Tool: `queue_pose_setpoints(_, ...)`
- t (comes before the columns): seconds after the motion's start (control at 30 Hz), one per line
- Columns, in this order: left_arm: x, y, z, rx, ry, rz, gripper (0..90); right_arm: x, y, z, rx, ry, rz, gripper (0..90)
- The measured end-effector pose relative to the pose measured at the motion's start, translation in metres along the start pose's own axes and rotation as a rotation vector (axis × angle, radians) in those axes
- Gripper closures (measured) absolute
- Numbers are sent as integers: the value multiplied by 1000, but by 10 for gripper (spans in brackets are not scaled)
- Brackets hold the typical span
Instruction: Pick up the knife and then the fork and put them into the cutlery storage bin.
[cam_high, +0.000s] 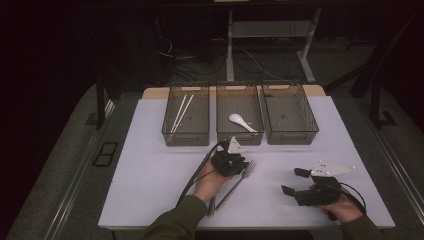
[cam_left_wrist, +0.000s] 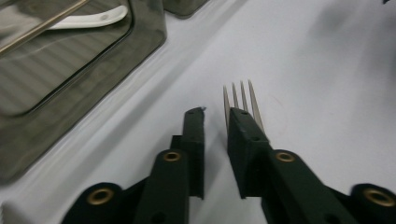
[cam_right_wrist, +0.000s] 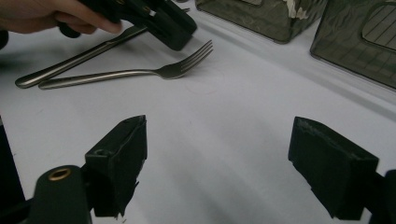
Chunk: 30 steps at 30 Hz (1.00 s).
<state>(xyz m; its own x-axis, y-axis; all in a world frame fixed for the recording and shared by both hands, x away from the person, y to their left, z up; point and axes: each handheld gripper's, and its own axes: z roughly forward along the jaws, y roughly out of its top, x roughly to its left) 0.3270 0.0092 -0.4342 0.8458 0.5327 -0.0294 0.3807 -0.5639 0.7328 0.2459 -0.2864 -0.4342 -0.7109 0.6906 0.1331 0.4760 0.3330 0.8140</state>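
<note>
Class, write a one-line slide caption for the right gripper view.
Open right gripper faces two forks on the white table.

Left tool (cam_high: 239, 161) over fork (cam_high: 239, 180); right tool (cam_high: 294, 181) apart; three bins (cam_high: 291, 136) behind.

1. Dim overall in the high view; white table (cam_high: 150, 170) the one lit patch, surroundings near black.
2. Soft shadows, light probably from overhead.
3. Gripper views brighter; far bins (cam_right_wrist: 355, 37) soft, slightly blurred.
4. Faint glare on fork (cam_right_wrist: 140, 73).
</note>
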Motion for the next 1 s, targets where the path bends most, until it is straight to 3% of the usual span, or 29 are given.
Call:
queue_pose_setpoints(0.13,-11,-11,-13,9,-9,-17,713,0,0,0,0,-1,-3,196)
queue_pose_setpoints(0.3,-26,-24,-10,54,-16,-16,724,1,0,0,2,-1,-3,196)
queue_pose_setpoints(0.43,-31,-24,-7,73,2,32,760,0,0,0,0,-3,-3,196)
queue_pose_setpoints(0.57,-32,-25,-7,65,3,31,809,-1,0,0,0,-7,17,196)
queue_pose_setpoints(0.7,-31,-25,-6,57,0,22,822,-5,2,0,6,11,72,173)
queue_pose_setpoints(0.83,-30,-24,-6,43,-6,8,841,-8,6,-1,26,80,117,172)
queue_pose_setpoints(1.0,-32,-21,-7,12,-4,2,859,-8,8,-3,-4,90,130,173)
